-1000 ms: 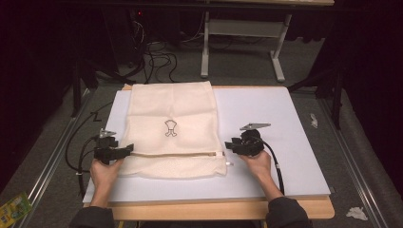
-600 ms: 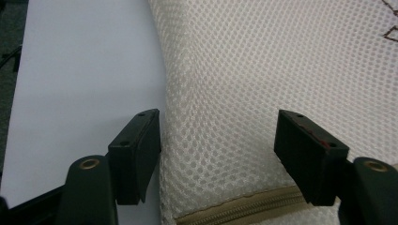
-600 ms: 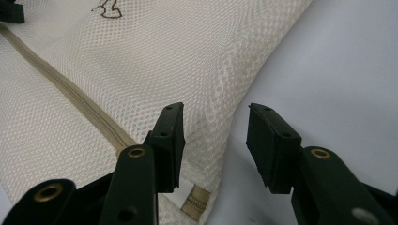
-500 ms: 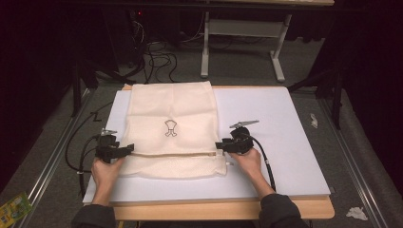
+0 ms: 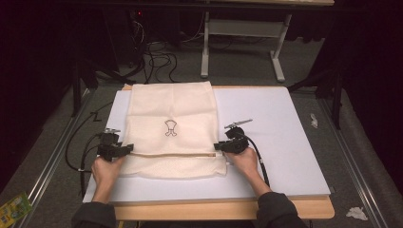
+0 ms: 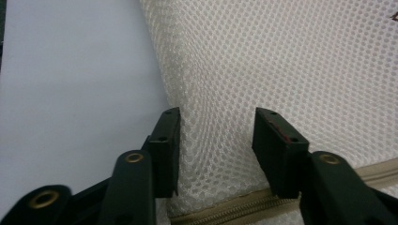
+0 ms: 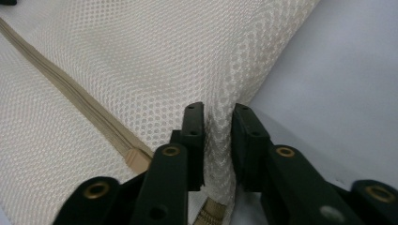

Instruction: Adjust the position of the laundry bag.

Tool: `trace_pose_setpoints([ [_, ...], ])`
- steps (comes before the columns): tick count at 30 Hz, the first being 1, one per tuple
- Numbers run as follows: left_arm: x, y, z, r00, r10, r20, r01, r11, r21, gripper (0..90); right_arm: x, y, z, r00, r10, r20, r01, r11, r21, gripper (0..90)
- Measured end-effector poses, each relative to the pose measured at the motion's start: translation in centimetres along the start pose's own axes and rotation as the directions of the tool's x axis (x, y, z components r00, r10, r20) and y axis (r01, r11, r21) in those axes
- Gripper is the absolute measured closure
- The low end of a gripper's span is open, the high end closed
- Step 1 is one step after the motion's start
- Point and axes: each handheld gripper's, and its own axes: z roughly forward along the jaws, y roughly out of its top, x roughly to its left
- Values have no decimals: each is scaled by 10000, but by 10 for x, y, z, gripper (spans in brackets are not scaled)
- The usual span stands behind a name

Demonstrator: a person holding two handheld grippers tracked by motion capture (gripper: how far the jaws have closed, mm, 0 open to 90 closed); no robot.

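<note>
mesh bag [image 5: 172, 128], one; two tools pinching its side edges

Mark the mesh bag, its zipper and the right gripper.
mesh bag [image 5: 171, 107], high view, upper panel above the printed mark.
zipper [image 7: 80, 108], right gripper view, middle of the tan tape.
right gripper [image 7: 218, 140], right gripper view, between its jaw tips.
</note>
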Motion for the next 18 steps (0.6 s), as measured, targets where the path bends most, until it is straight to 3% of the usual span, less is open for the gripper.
trace_pose_setpoints([
  [2, 0, 1, 0, 9999, 1, 117, -2, 10000, 55, 618, 0, 0, 0, 10000, -28, -23, 28, 10000, 4, 838],
  [3, -1, 2, -1, 9998, 202, 43, -203, 9998, 39, 743, 0, 0, 0, 10000, -43, -89, 43, 10000, -10, 861],
  [6, 0, 5, -2, 9996, 239, 174, -240, 9997, 48, 846, 1, 1, -3, 9999, -122, -91, 121, 9999, -80, 878],
  [10, -4, 8, -6, 9985, 448, 300, -442, 9988, -212, 864, 0, 0, -8, 9998, -219, -35, 219, 9996, -190, 883],
  [18, -10, 9, -7, 9971, 435, 621, -407, 9981, -462, 867, -2, -1, -20, 9994, -334, 88, 338, 9982, -493, 886],
])
